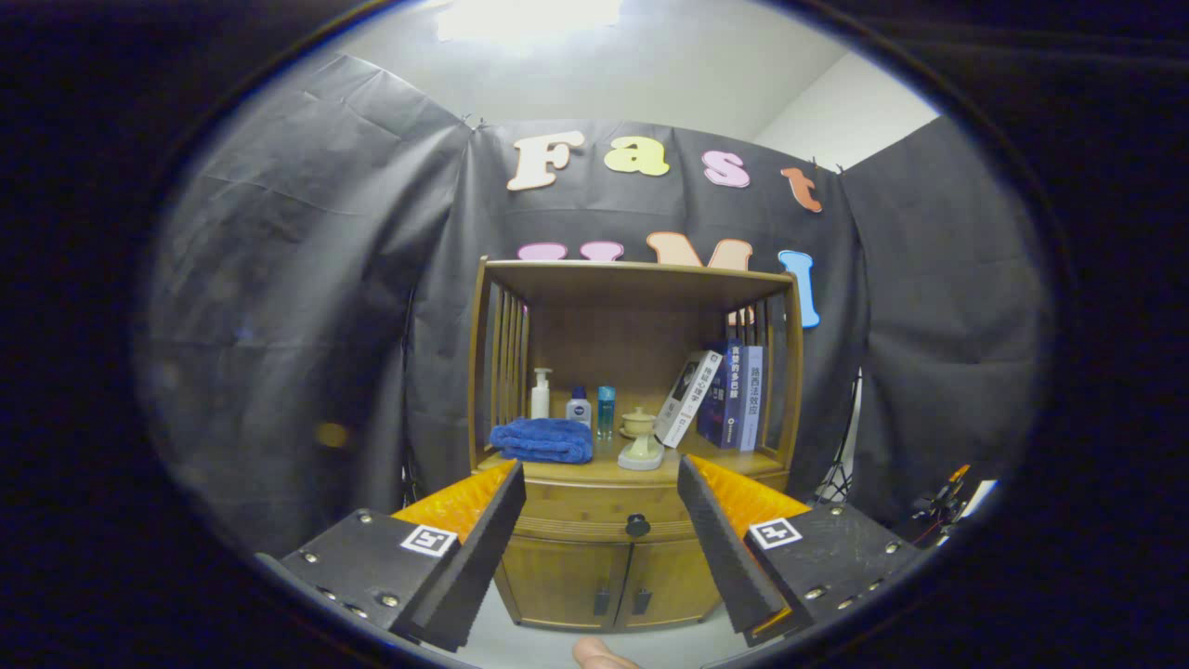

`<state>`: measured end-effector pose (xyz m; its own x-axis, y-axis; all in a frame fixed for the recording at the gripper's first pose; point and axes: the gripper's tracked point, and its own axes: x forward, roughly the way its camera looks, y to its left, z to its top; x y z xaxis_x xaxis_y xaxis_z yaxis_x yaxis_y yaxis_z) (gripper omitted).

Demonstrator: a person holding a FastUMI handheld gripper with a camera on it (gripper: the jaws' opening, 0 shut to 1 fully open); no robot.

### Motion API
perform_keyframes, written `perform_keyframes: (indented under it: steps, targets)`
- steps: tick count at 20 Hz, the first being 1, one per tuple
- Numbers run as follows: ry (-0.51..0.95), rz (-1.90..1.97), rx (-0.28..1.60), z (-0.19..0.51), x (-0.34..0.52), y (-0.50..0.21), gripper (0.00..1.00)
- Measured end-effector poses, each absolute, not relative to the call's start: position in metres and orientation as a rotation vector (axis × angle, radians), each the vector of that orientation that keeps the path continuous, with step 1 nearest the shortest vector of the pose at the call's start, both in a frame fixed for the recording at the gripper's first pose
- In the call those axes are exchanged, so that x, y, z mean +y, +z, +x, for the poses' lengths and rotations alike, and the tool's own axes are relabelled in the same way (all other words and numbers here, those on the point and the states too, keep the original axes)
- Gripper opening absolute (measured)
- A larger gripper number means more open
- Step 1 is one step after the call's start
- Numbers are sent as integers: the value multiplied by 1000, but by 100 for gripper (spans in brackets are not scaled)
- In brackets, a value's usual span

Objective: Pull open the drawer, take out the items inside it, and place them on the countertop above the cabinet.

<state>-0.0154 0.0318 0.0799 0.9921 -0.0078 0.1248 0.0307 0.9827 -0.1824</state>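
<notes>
While its two fingers stand wide apart and hold nothing, the hand-held gripper [599, 483] faces a small wooden cabinet [608, 557], whose closed drawer with a dark round knob [637, 525] sits between and beyond the fingertips. On the countertop [715, 462] above rest a folded blue towel [543, 439], bottles and leaning books [720, 395].

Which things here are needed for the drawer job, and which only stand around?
Needed: drawer with its knob, shut; countertop; the tool, open, short of the cabinet.
Standing around: blue towel, bottles, books, lower doors.
</notes>
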Motion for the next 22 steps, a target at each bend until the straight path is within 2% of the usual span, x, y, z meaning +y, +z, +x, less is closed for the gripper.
perform_keyframes:
  steps: [22]
  targets:
    - [-2, -153, -162, -22, 39, 85, 98]
